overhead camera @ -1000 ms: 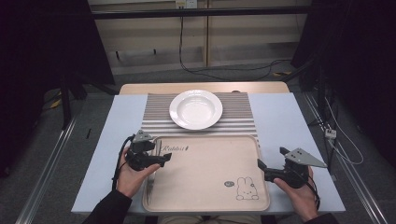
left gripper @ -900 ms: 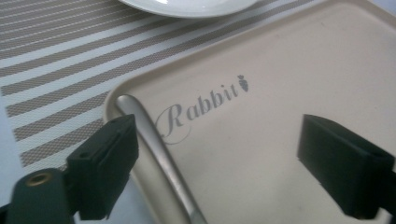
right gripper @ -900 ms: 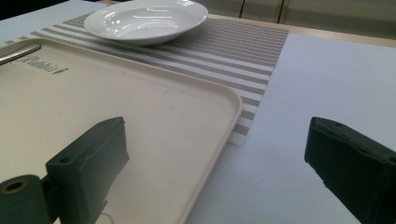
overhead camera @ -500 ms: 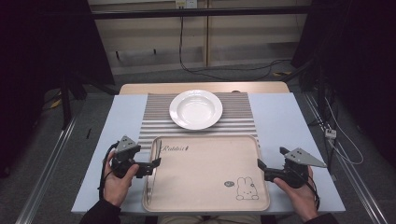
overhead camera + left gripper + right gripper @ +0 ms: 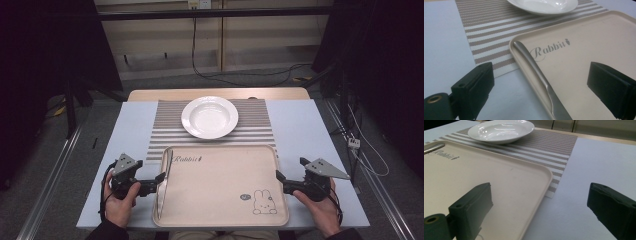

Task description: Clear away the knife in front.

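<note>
Tray (image 5: pixel 220 185): we see a beige tray on the near part of the desk (image 5: pixel 305 130), its far edge lapping onto the striped mat (image 5: pixel 260 130).
Writing: the tray's far left corner reads "Rabbit" in grey script, with a small carrot mark after it; we read it best in the left gripper view.
Print: a rabbit drawing (image 5: pixel 263 202) at the tray's near right, with a small round mark (image 5: pixel 244 197) just beside it; its lettering is too small for us to read.
Knife (image 5: pixel 537 75): what looks to us like a table knife lies inside the tray along its left rim; the blade end is cropped, so we hedge on that.
Plate (image 5: pixel 209 117): white, deep, on the mat beyond the tray.
Left gripper (image 5: pixel 161 181): at the tray's left edge; jaws have just been opening and stand wide, straddling the rim and knife, pressing on neither.
Right gripper (image 5: pixel 280 180): at the tray's right edge; jaws wide apart, holding nothing, one above the tray and one above bare desk.
</note>
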